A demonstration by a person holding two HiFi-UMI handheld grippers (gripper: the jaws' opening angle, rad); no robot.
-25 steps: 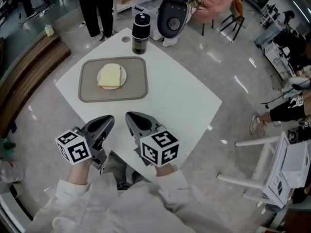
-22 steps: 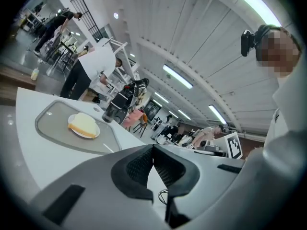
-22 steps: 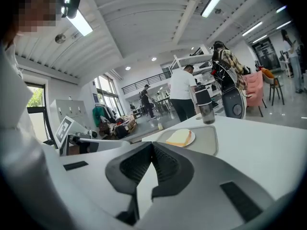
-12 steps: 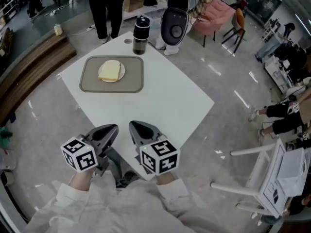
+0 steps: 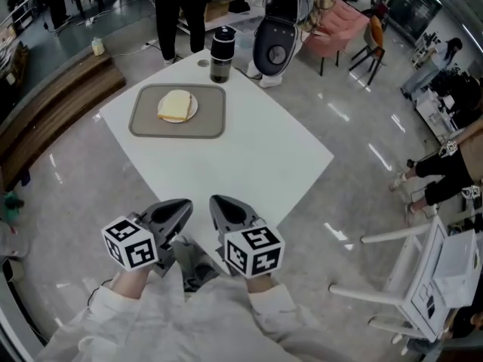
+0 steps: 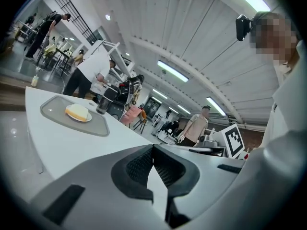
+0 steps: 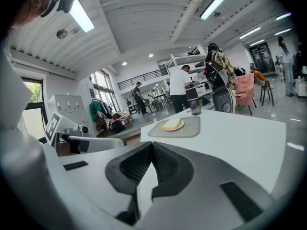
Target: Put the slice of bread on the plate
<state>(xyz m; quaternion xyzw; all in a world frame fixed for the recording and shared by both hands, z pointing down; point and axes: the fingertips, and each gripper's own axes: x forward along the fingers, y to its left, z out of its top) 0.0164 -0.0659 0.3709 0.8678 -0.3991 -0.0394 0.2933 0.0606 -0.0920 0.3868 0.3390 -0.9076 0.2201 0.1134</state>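
A slice of bread lies on a small white plate, which sits on a grey tray at the far side of the white table. The bread also shows in the left gripper view, and the bread in the right gripper view. My left gripper and right gripper hover side by side at the table's near corner, far from the tray. Both are shut with nothing in them. The left gripper and right gripper show their pads meeting at the tips.
A black tumbler stands behind the tray at the far table edge. On the floor beyond are a black round appliance and a pink chair. A person stands past the table. White furniture is at the right.
Both grippers have drawn back toward me, from over the table's near corner to its edge. They stay shut. The bread, plate and tray have not moved on the table.
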